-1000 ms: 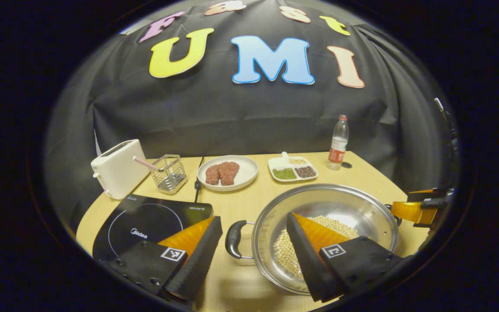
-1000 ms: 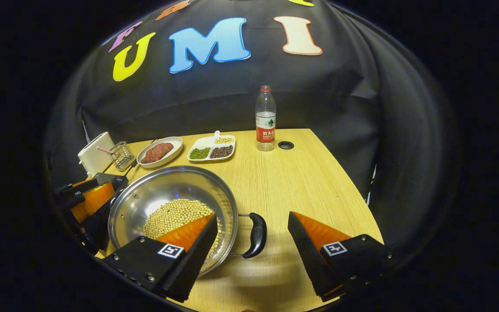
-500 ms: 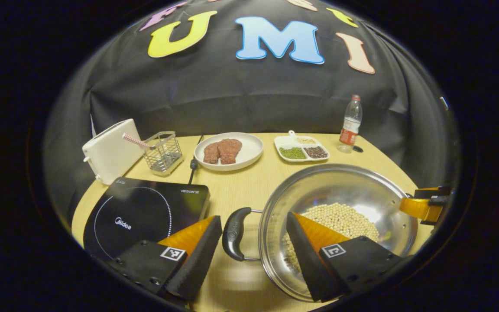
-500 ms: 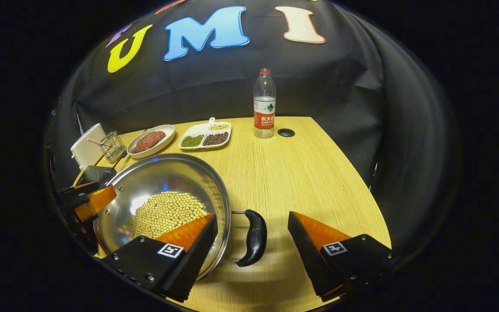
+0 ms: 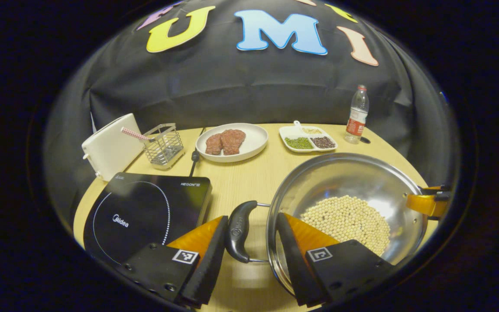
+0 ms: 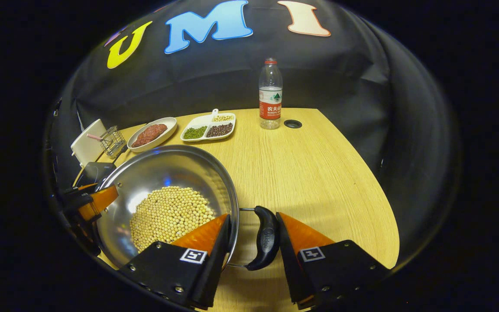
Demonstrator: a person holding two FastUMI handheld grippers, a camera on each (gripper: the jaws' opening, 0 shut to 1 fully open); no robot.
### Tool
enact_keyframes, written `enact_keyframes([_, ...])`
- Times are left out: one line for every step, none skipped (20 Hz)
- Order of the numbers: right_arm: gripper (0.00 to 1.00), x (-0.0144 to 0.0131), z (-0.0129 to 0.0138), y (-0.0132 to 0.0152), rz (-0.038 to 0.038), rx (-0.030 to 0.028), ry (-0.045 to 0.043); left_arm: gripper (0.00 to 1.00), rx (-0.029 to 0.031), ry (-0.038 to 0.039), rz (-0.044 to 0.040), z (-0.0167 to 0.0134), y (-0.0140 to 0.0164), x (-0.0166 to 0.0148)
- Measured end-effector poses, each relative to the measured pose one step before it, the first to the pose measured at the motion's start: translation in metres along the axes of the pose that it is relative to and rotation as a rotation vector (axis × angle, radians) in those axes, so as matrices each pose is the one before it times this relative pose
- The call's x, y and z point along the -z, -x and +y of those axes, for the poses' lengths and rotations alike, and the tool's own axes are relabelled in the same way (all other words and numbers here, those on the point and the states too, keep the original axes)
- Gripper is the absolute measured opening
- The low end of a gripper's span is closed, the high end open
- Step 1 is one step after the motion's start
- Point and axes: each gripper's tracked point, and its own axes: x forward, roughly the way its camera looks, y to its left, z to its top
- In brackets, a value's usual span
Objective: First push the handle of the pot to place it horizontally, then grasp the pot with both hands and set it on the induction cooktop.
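While both grippers close in, the left gripper and right gripper each have a black pot handle between their fingers, not squeezed tight yet. The pot sits on the table. Next: squeeze, lift level, carry to the cooktop farther left.

Black cloth wall drapes behind a light wooden table. By the water bottle, a round cable hole in the tabletop. Dim booth, with lamp glare on the wood.
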Motion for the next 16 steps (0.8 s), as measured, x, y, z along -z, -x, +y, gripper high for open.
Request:
enact_keyframes([0.63, -0.00076, 0.00018, -0.00065, 0.00109, -0.00092, -0.01231, 0.76, -0.00068, -0.01093, -0.00343, 0.00047, -0.00257, -0.00309])
enact_keyframes([0.53, -0.00004, 0.00057, 0.00192, 0.00174, 0.00177, -0.00797, 0.74, 0.00165, -0.00783, 0.00200, -0.00031, 0.00182, 0.00137])
enact_keyframes([0.59, 0.00115, 0.00062, -0.00198, 0.00529, 0.00515, 0.00667, 0.70, 0.00129, -0.00903, -0.00231, -0.00007, -0.00072, -0.00110])
enact_keyframes([0.54, -0.00113, -0.00006, 0.00057, -0.00557, 0.00381, 0.00867, 0.68, 0.00030, -0.00430, 0.00068, 0.00003, 0.00028, 0.00000])
enact_keyframes([0.54, 0.00082, 0.00046, 0.00068, 0.00368, 0.00306, 0.00704, 0.71, -0.00081, -0.00351, -0.00369, -0.00052, -0.00116, -0.00197])
enact_keyframes([0.54, -0.00076, -0.00040, 0.00084, -0.00280, 0.00271, 0.00234, 0.69, -0.00234, 0.00044, -0.00193, -0.00012, -0.00008, 0.00019])
enact_keyframes([0.54, 0.00059, 0.00031, 0.00065, 0.00493, 0.00560, 0.00242, 0.65, -0.00203, 0.00086, -0.00400, -0.00068, 0.00092, -0.00128])
enact_keyframes([0.54, 0.00168, -0.00095, 0.00101, 0.00665, 0.00632, 0.00735, 0.69, -0.00039, -0.00297, -0.00154, -0.00023, 0.00026, -0.00068])
enact_keyframes([0.54, 0.00212, -0.00087, 0.00219, 0.00512, 0.00187, 0.00162, 0.69, 0.00151, -0.00440, 0.00012, -0.00076, 0.00127, -0.00046])
enact_keyframes([0.54, -0.00042, -0.00007, 0.00324, -0.00238, 0.00140, -0.00201, 0.69, 0.00249, -0.00028, -0.00302, -0.00087, 0.00408, -0.00228])
enact_keyframes([0.54, -0.00182, -0.00050, 0.00361, -0.00704, 0.00048, -0.00403, 0.69, 0.00182, 0.00024, -0.00498, -0.00005, 0.00243, -0.00094])
enact_keyframes([0.54, -0.00240, 0.00029, 0.00395, -0.00636, 0.00077, 0.00017, 0.65, -0.00081, -0.00113, -0.00435, 0.00002, 0.00420, -0.00119])
enact_keyframes([0.53, 0.00094, 0.00035, 0.00438, -0.00193, 0.00026, -0.00076, 0.69, -0.00202, -0.00270, -0.00573, 0.00037, 0.00472, -0.00226])
enact_keyframes([0.53, 0.00122, 0.00094, 0.00528, 0.00468, -0.00020, 0.00258, 0.69, -0.00024, -0.00084, -0.00078, 0.00132, 0.00428, -0.00102])
enact_keyframes([0.53, -0.00110, 0.00206, 0.00427, -0.00089, -0.00056, -0.00003, 0.64, -0.00011, 0.00299, -0.00307, 0.00168, 0.00470, -0.00063])
enact_keyframes([0.53, -0.00112, 0.00196, 0.00472, -0.00377, -0.00025, 0.00066, 0.69, 0.00010, 0.00513, -0.00227, 0.00232, 0.00470, -0.00052])
